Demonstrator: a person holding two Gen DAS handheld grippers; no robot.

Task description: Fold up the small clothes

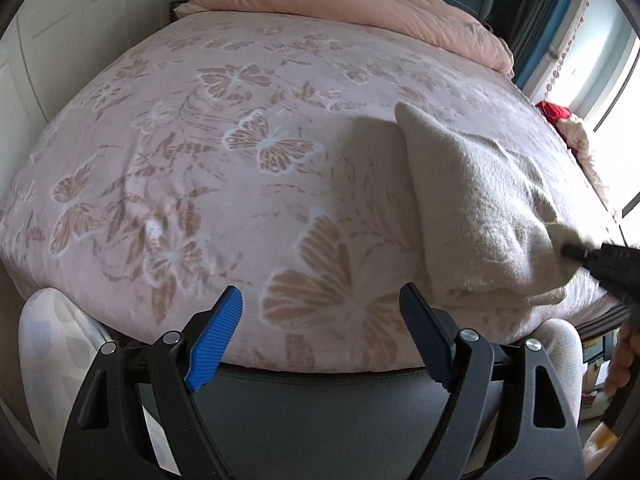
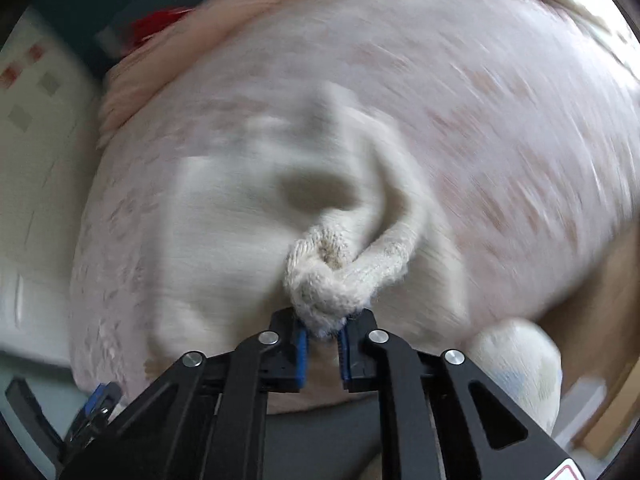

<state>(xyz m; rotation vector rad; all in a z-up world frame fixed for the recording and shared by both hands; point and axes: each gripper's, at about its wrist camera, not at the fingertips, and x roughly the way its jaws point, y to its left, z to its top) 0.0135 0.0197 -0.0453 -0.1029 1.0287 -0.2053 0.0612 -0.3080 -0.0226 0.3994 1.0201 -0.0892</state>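
A cream knitted garment (image 1: 480, 208) lies on the pink butterfly blanket (image 1: 240, 140) at the right of the bed, near its front edge. My right gripper (image 2: 323, 334) is shut on a bunched knit edge of the garment (image 2: 332, 276) and holds it lifted; the rest of the garment (image 2: 224, 216) trails onto the blanket, blurred. The right gripper also shows in the left wrist view (image 1: 576, 254), pinching the garment's right end. My left gripper (image 1: 320, 312) is open and empty over the blanket's front edge, left of the garment.
A folded peach duvet (image 1: 360, 4) lies along the head of the bed. Red and cream items (image 1: 568, 124) sit at the bed's right edge by the window. White cupboard doors (image 1: 72, 32) stand to the left. A padded chair arm (image 2: 520, 364) is near the right gripper.
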